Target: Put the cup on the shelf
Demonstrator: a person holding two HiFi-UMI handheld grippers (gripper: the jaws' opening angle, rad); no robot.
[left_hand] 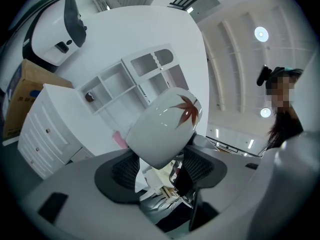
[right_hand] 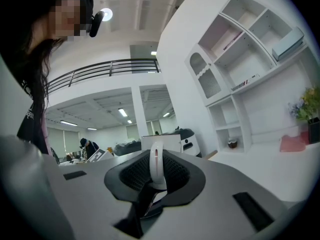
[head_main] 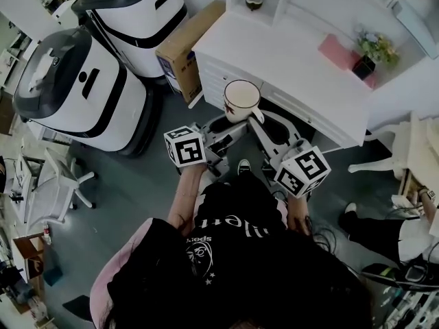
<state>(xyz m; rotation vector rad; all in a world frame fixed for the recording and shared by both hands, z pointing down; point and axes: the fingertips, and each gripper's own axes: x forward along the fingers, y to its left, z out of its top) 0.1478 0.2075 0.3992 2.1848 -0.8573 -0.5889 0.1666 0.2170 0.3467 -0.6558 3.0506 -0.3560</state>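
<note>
**head view.** i hold the white ceramic cup, printed with a red leaf, between both tools at the near edge of the white desk with drawers. the left gripper meets it from the lower left. the right gripper meets it from the right, at the handle. the white compartmented shelf stands at the desk's far side, well apart from the cup. a small dark bowl sits in one low compartment. a flat pink pad and a potted plant lie on the desk top to the right. a brown cardboard box leans at the desk's left end, beside two white-and-black machines.

**left gripper view.** the jaws are clamped on the cup's body, which tilts and covers part of the shelf. the bowl shows to its left. a person stands at the right.

**right gripper view.** the jaws stand narrow, pinching the cup's white loop handle. the shelf rises at the right, with bowl, pad and plant below it.
</note>
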